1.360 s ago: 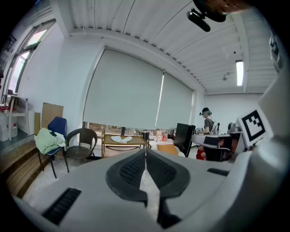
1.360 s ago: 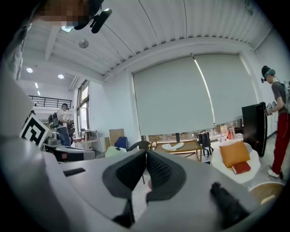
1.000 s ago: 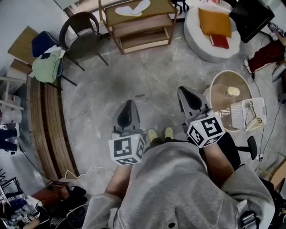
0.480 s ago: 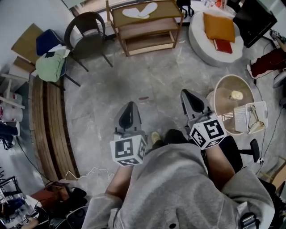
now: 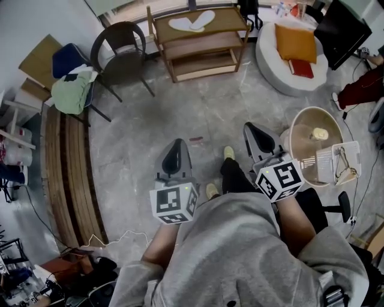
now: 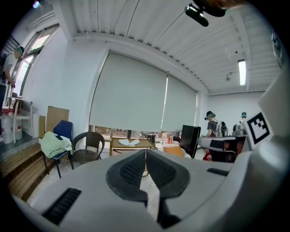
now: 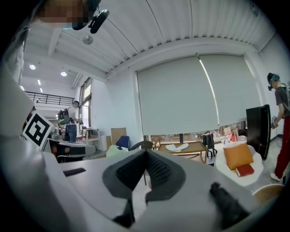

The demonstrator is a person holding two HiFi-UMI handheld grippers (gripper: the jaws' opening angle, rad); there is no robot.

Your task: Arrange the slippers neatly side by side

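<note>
White flat slippers (image 5: 192, 23), in a V atop the far wooden table (image 5: 231, 17), look light and floppy; pinch each by its rim with your left gripper (image 5: 174, 148) and right gripper (image 5: 252, 129), both clenched empty.

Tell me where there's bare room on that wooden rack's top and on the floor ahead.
The wooden rack has a bare top right of the white slippers. The grey floor in front of it is open. It's crowded at right: round seat, round tan table, wire basket.
</note>
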